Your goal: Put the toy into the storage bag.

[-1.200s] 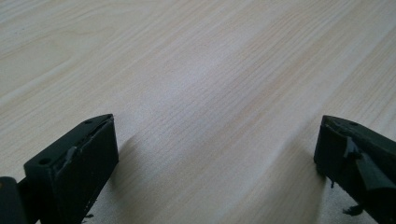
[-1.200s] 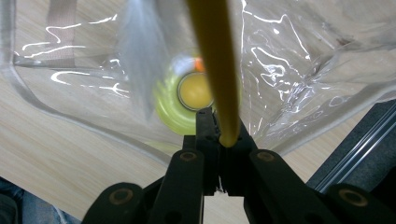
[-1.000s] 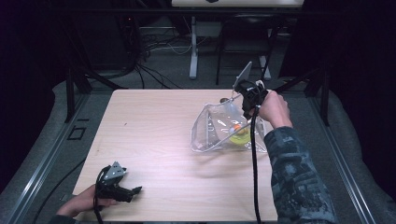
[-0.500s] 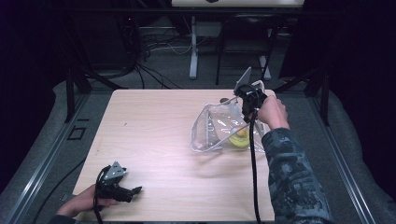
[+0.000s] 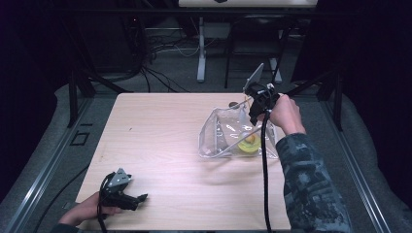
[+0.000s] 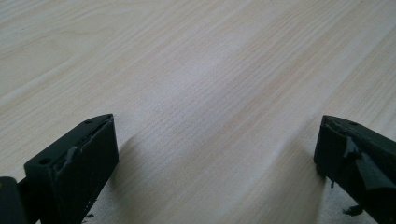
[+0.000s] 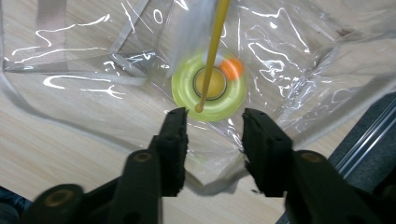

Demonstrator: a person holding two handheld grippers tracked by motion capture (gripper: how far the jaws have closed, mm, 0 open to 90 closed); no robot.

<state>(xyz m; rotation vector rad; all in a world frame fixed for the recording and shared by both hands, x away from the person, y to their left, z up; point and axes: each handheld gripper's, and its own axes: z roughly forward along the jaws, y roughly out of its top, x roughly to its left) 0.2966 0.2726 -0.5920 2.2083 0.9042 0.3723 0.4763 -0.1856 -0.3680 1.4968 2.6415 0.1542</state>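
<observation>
A clear plastic bag [image 5: 218,133] lies open on the right part of the wooden table [image 5: 160,131]. Inside it sits a yellow-green round disc [image 5: 249,143] with a yellow centre and an orange spot. In the right gripper view the disc [image 7: 187,88] shows through the bag [image 7: 93,60], and a thin yellow stick [image 7: 215,42] hangs down in front of it, ending just above the jaws. My right gripper [image 5: 254,115] hovers over the bag, pointing down. There my right gripper [image 7: 215,114] is open, with nothing between its jaws. My left gripper [image 5: 142,198] rests open at the table's near left; its jaws [image 6: 217,126] stand wide over bare wood.
The bag's far edge lies close to the table's right edge. A black cable [image 5: 265,170] trails from the right gripper along the person's sleeve [image 5: 306,184]. Beyond the far edge are a stand's legs [image 5: 200,53] and floor cables [image 5: 160,48].
The right hand and gripper have shifted only slightly above the bag. The left gripper has stayed put.
</observation>
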